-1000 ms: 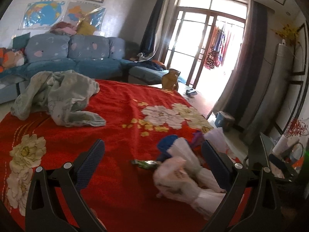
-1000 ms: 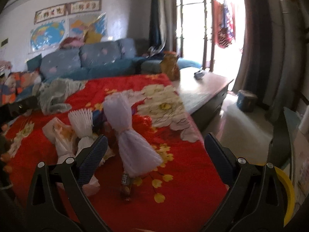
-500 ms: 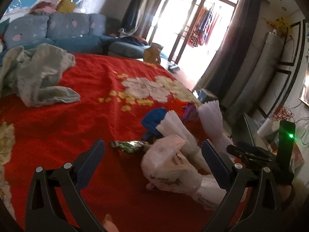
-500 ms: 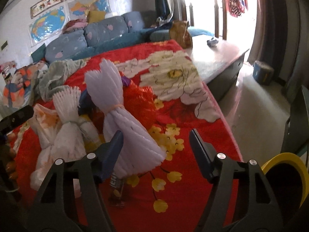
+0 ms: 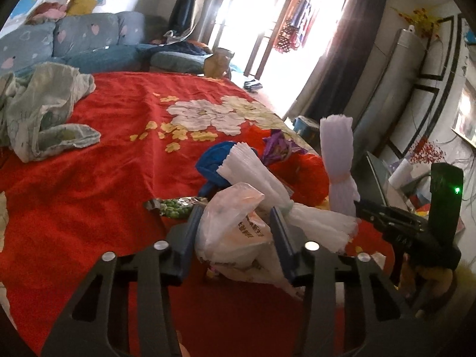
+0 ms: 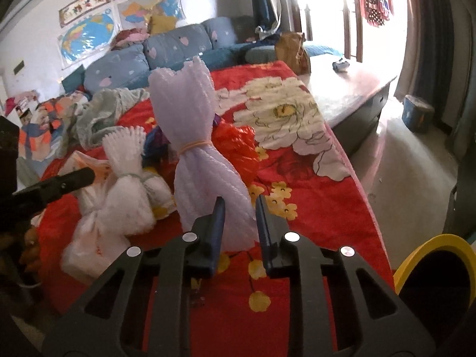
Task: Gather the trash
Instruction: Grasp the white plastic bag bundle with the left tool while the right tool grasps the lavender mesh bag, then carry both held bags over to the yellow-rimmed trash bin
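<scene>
A pile of trash lies on the red flowered blanket (image 5: 104,193). My left gripper (image 5: 235,226) is closing, and its pads touch both sides of a white printed plastic bag (image 5: 235,238). A white foam net bundle (image 5: 255,175) leans on that bag. A green snack wrapper (image 5: 175,206), a blue item (image 5: 217,160) and a purple wrapper (image 5: 276,148) lie around it. My right gripper (image 6: 239,208) is closing on the lower end of an upright lilac foam net bundle (image 6: 193,125), pads against it. An orange-red plastic bag (image 6: 238,145) sits behind that bundle.
A crumpled grey-green cloth (image 5: 44,113) lies at the blanket's far left, with a blue sofa (image 6: 178,44) behind. A wooden table (image 6: 351,89) stands past the blanket's right edge. A yellow-rimmed bin (image 6: 428,253) stands on the floor at the lower right.
Both grippers came down onto the pile and narrowed from wide open. The left now brackets the white plastic bag, and the right pinches the lilac bundle's base.
</scene>
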The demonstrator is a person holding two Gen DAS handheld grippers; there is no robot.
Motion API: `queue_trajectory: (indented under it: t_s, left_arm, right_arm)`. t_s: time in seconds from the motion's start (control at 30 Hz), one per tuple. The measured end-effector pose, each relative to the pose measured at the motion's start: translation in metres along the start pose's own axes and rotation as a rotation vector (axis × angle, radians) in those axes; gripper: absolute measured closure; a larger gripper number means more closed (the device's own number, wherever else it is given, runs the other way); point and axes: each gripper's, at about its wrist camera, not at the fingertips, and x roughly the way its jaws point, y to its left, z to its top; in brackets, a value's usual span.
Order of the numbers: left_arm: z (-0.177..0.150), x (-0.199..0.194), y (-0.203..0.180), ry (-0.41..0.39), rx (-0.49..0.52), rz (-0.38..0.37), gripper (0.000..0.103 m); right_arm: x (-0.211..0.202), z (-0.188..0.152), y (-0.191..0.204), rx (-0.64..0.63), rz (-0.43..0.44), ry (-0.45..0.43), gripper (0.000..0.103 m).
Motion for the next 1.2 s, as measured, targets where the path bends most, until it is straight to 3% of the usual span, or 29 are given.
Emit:
queue_trajectory:
  t_s: [0.17,0.57,1.2]
  left_arm:
    - [0.002,-0.017,-0.004,-0.037,0.023,-0.01,0.067]
    - [0.024,-0.06,-0.02,-0.15,0.058,-0.018,0.068]
    - [0.041,-0.041,-0.089,-0.17,0.151,-0.108,0.068]
  right_arm:
    - [-0.015,0.001,0.002,0.001,0.005,-0.027,0.09]
    - [-0.038,0.003,0.006,-0.003,-0.004,-0.077,0.092]
    - [-0.088,-0.009,-0.035,0.093,-0.108,-0.14,0.092]
